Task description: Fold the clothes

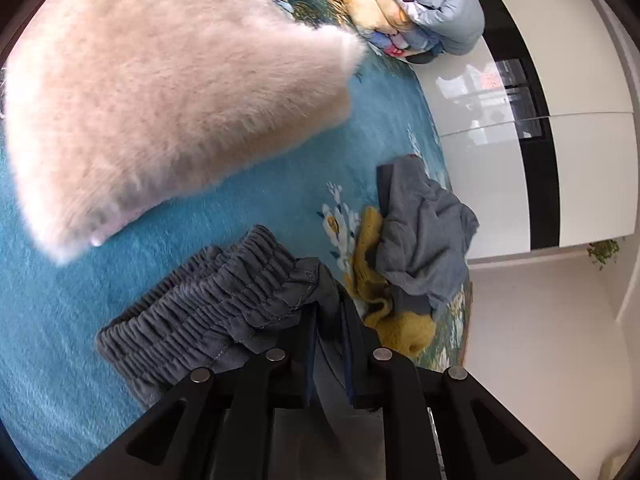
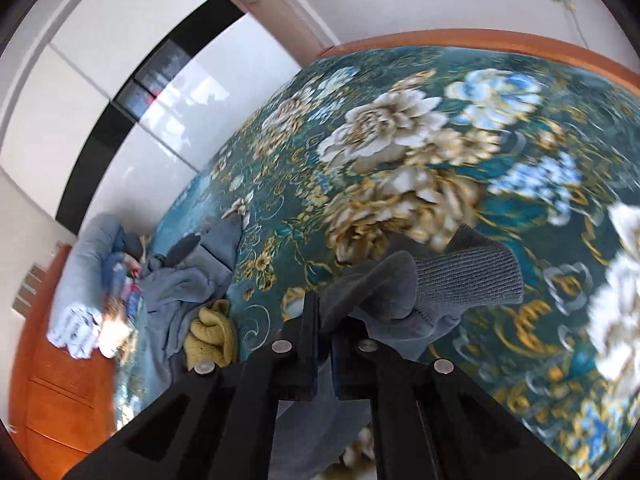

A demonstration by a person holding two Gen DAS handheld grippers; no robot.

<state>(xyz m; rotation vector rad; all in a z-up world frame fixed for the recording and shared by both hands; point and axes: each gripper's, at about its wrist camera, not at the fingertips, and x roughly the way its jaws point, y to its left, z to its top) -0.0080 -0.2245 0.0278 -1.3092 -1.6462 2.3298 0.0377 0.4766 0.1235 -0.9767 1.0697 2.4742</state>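
My left gripper [image 1: 329, 312] is shut on grey trousers, pinching them beside their gathered elastic waistband [image 1: 208, 300], held over the teal bed cover [image 1: 260, 200]. My right gripper [image 2: 325, 312] is shut on the same grey trousers at a leg end with a ribbed cuff [image 2: 468, 276], above the floral bed cover [image 2: 400, 140]. A fluffy pink sweater [image 1: 160, 92] lies on the bed beyond the left gripper.
A crumpled grey garment [image 1: 424, 236] on a yellow knit [image 1: 384, 312] lies near the bed edge, also in the right wrist view [image 2: 180, 280]. A rolled quilt [image 1: 420, 12] sits at the far end. A white wardrobe [image 1: 580, 120] stands beside the bed.
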